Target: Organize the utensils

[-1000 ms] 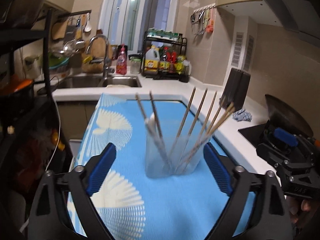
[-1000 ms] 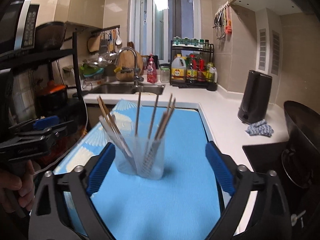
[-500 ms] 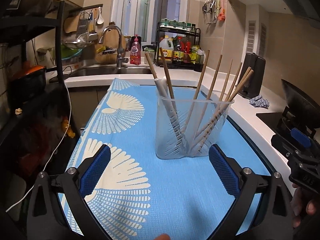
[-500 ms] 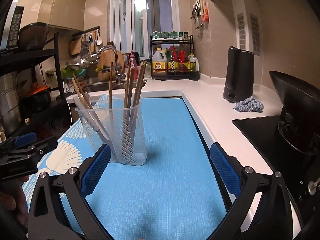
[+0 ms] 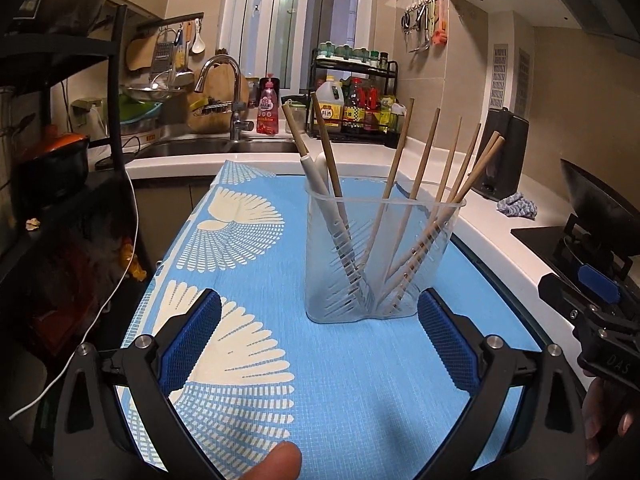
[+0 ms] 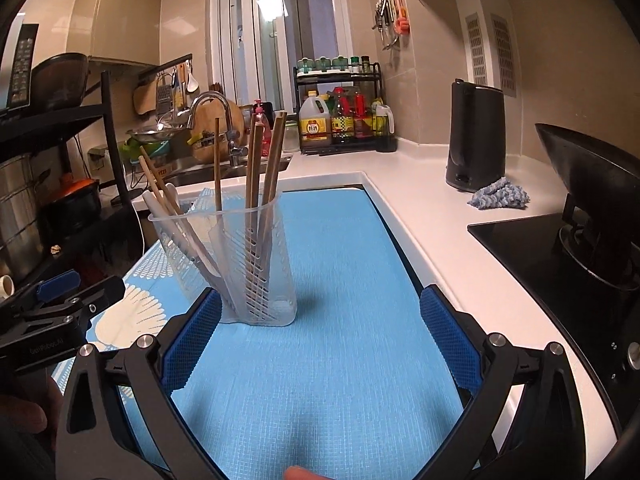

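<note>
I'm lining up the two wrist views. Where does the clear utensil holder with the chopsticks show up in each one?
Left wrist view: the clear utensil holder stands just right of centre on the blue mat.
Right wrist view: the holder sits left of centre, close to the left blue pad.
Shared landmark: the black kettle on the white counter.

I see beige tiled walls [image 6: 568,60], a tall window [image 5: 288,28] behind the sink [image 5: 216,147], a black rack [image 6: 60,128] at left, and a white surface [image 6: 432,200] under warm light.
</note>
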